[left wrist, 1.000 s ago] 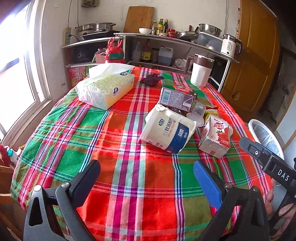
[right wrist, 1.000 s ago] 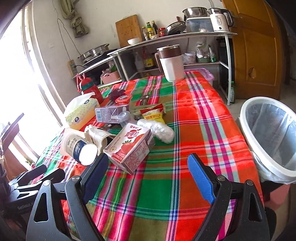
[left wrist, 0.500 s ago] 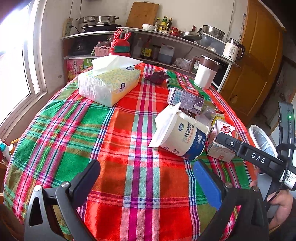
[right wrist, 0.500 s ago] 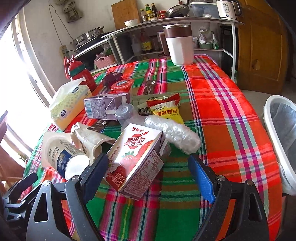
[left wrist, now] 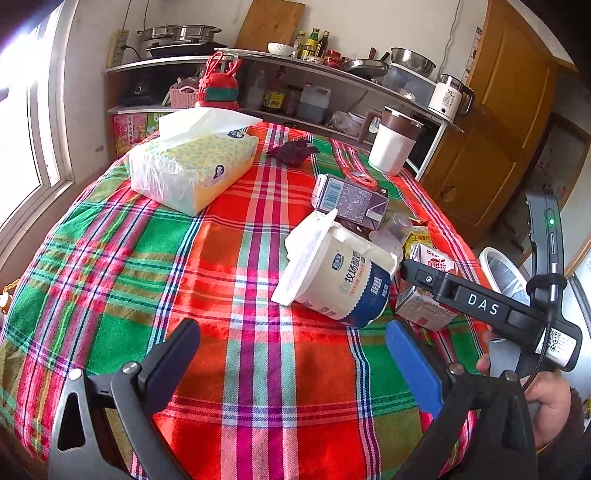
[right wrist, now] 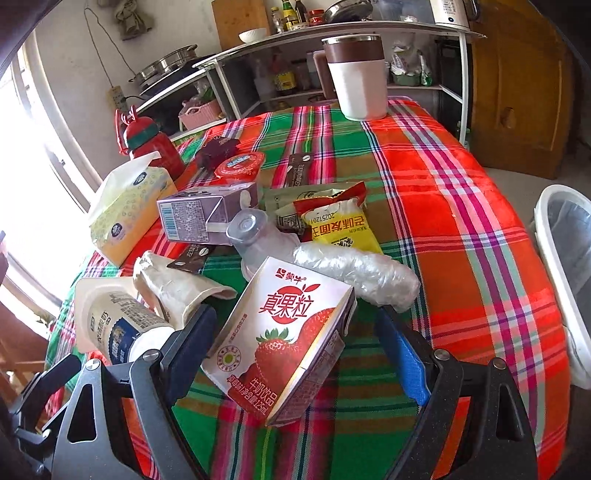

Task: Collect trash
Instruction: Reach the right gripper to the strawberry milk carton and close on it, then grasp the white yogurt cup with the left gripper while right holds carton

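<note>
This is a lived-in home kitchen that doubles as the eating room. A metal shelf unit point(left wrist: 332, 79) runs along the back wall, loaded with steel pots point(left wrist: 179, 35), a wooden cutting board point(left wrist: 269, 24), sauce bottles point(left wrist: 313, 42), a white bowl point(left wrist: 280, 48) and an electric kettle point(left wrist: 448, 98). The round desk wears a bright plaid tablecloth point(left wrist: 229, 258), with a pack of tissues point(left wrist: 192, 166) and a white jug with a brown lid point(left wrist: 393, 142) on it. A window point(left wrist: 26, 122) lets in daylight on one side, a wooden door point(left wrist: 495, 122) stands on the other, and a lined waste bin point(right wrist: 565, 266) sits on the floor beside the desk.
</note>
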Demonstrator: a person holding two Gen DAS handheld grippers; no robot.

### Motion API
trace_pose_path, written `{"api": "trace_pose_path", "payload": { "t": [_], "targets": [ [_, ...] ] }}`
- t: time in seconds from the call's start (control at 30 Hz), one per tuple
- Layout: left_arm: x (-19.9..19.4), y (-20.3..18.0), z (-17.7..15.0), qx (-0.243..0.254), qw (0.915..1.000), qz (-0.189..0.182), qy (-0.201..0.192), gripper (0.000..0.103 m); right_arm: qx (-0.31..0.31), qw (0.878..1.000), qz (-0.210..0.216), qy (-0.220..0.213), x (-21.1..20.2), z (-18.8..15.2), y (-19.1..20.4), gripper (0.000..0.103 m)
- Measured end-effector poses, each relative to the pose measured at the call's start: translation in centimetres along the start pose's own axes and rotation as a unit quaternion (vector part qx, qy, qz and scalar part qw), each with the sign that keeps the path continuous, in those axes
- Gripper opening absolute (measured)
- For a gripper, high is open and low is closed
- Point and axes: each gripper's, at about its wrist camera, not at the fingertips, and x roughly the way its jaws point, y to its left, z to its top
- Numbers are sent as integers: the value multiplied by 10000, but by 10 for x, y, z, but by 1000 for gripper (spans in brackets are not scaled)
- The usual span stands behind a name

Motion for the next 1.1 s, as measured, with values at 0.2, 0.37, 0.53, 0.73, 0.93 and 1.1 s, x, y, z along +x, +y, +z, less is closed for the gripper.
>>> {"api": "trace_pose_path", "payload": {
  "t": [0.2,0.37,0.53,0.73,0.93,1.1],
  "targets": [
    [9,-10,4,144,9996,-168,145,102,-183,9985,-388,-350,-17,-5,-10,67],
    [18,-11,4,-272,9987,-339,252,102,-140,9984,-339,-439,-25,-8,-16,57],
    [28,-14,10,-666,9969,-303,281,102,-224,9978,-346,-515,-28,-11,-15,52],
    [38,-8,16,-1005,9944,-151,288,98,-279,9976,-295,-565,-30,-15,-15,52],
    [29,7,14,-946,9951,104,281,98,-358,9970,-291,-621,-31,-19,-14,52],
    [19,19,14,-1119,9932,76,315,98,-299,9975,-209,-612,-33,-20,-17,52]
  ]
}}
